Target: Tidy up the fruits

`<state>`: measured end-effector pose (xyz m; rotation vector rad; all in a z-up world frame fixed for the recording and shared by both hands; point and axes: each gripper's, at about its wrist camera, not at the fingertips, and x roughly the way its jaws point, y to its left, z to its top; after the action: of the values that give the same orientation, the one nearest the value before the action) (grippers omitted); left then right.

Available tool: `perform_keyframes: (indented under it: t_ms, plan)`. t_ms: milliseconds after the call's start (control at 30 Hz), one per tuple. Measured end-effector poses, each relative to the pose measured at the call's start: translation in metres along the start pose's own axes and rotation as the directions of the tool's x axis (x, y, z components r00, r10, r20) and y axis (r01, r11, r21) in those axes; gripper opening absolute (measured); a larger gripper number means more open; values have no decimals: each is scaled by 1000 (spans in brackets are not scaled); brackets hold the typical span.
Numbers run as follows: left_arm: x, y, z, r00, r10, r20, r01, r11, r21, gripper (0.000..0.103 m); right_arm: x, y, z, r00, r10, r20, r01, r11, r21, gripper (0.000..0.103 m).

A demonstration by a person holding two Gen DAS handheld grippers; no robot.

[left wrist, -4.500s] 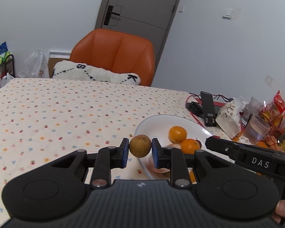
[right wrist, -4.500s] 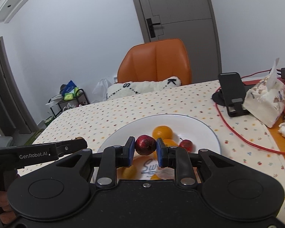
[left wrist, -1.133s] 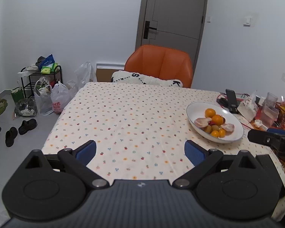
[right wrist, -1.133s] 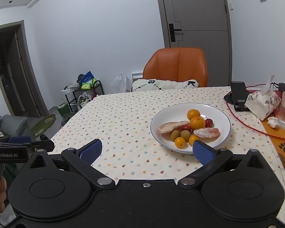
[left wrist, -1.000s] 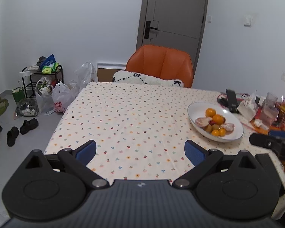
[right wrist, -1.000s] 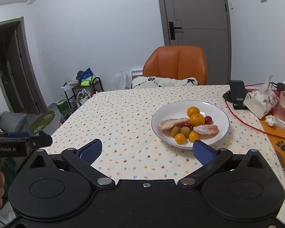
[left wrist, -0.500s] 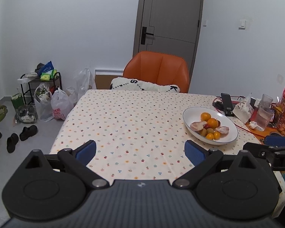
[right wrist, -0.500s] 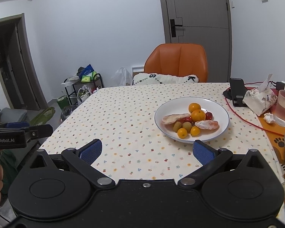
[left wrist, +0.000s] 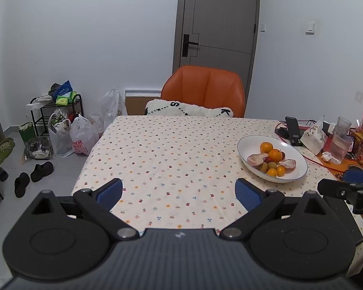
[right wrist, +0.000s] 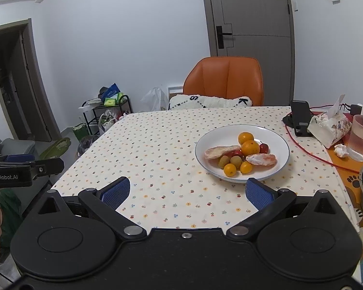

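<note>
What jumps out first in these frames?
The white plate heaped with oranges, small green fruits and peeled segments, sitting right of centre on the dotted tablecloth. Behind the table, the orange chair stands in front of a grey door. Both grippers, left and right, hang open and empty near the table's front edge.

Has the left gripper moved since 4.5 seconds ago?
Yes. The left gripper has pulled back from the white plate, which now lies far ahead on the right; its jaws are open and empty.

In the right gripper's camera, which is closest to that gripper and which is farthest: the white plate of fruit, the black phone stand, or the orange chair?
From the right gripper:
1. White plate, just ahead, slightly right.
2. Black phone stand, farther back on the right.
3. Orange chair, beyond the table's far edge.
</note>
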<state>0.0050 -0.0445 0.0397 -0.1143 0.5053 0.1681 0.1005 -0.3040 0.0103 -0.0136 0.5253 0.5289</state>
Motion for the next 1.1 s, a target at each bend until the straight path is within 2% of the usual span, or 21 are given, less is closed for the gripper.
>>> perform_keyframes:
  t_ms: [1100]
  plan:
    - [5, -2, -3, 999, 12, -31, -11, 1000, 19, 98, 1, -2, -2, 1000, 3, -8, -3, 1000, 6, 103]
